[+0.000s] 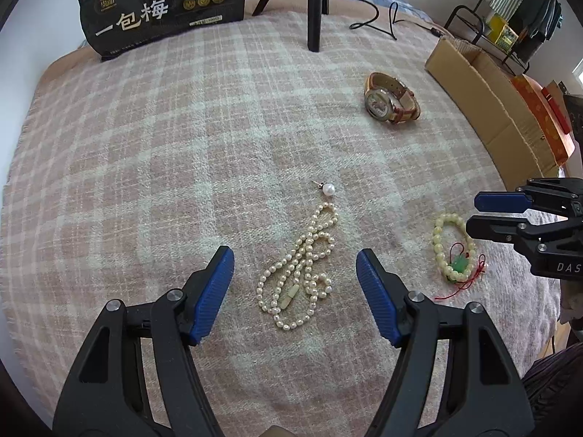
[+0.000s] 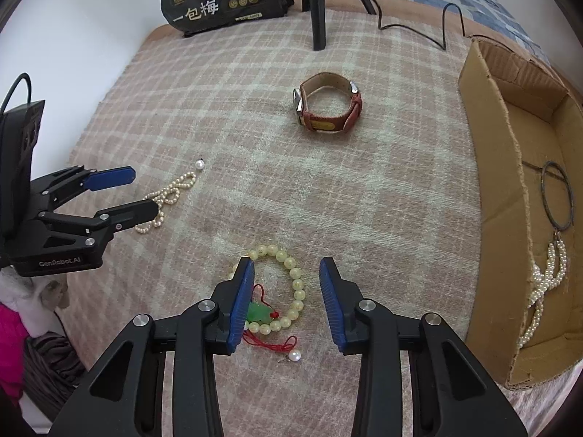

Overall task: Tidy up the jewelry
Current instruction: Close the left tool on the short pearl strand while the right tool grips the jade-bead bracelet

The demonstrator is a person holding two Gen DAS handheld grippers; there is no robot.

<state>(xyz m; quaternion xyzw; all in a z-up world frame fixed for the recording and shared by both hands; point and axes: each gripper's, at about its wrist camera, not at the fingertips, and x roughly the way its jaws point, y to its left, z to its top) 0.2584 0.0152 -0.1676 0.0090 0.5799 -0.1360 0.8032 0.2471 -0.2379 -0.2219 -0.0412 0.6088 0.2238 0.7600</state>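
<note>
A pearl necklace [image 1: 298, 273] [image 2: 167, 196] lies bunched on the pink checked blanket [image 1: 145, 145]. My left gripper [image 1: 295, 258] [image 2: 145, 193] hangs open over it, one blue pad on each side, not touching. A single pearl earring [image 1: 328, 189] [image 2: 199, 164] lies just beyond the necklace. My right gripper [image 2: 288, 266] [image 1: 473, 215] is open around a yellow bead bracelet [image 2: 296, 273] [image 1: 437, 240] with a green charm and red cord. Its left pad covers the bracelet's left side; the right pad stands clear of the beads. A second pearl earring [image 2: 294, 356] lies near the cord's end.
A brown-strapped watch [image 1: 390, 100] [image 2: 328, 105] sits farther back. An open cardboard box [image 2: 488, 182] [image 1: 484, 109] at the right holds another pearl string [image 2: 546, 276] and a dark hoop [image 2: 557, 196]. A black snack bag [image 1: 164, 3], tripod leg [image 1: 315, 7] and cable stand at the back.
</note>
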